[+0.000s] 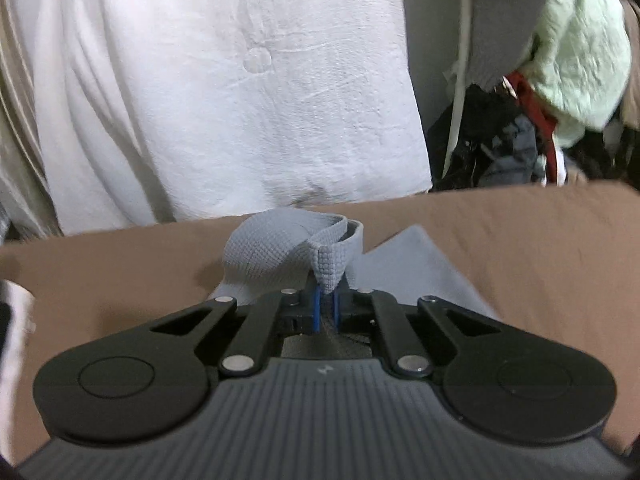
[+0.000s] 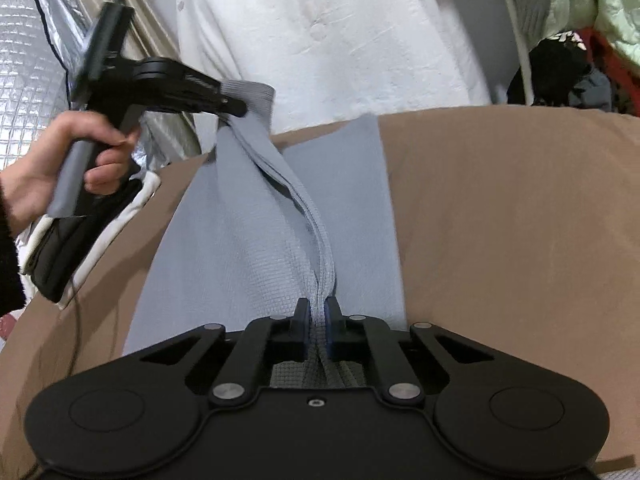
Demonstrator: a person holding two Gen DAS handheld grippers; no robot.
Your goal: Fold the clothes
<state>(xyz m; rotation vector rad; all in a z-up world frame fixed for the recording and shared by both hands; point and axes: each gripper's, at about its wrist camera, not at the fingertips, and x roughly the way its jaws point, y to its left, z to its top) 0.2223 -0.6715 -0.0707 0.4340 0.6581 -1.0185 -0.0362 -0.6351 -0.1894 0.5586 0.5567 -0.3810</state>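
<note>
A grey waffle-knit garment (image 2: 248, 240) lies along the brown surface (image 2: 500, 240). My right gripper (image 2: 318, 320) is shut on a bunched fold of its near edge. From there a raised ridge of cloth runs up and away to my left gripper (image 2: 236, 110), held by a hand (image 2: 60, 160) at the far left and shut on the garment's far edge. In the left wrist view my left gripper (image 1: 328, 300) pinches a folded corner of the grey garment (image 1: 276, 252) between blue pads, and the cloth curls above the fingertips.
A white quilted cover (image 1: 224, 92) hangs behind the brown surface (image 1: 520, 260). A heap of pale green, red and dark clothes (image 1: 560, 80) sits at the far right. A silver insulated sheet (image 2: 28, 80) stands at the left. A black and white item (image 2: 100, 232) lies under the hand.
</note>
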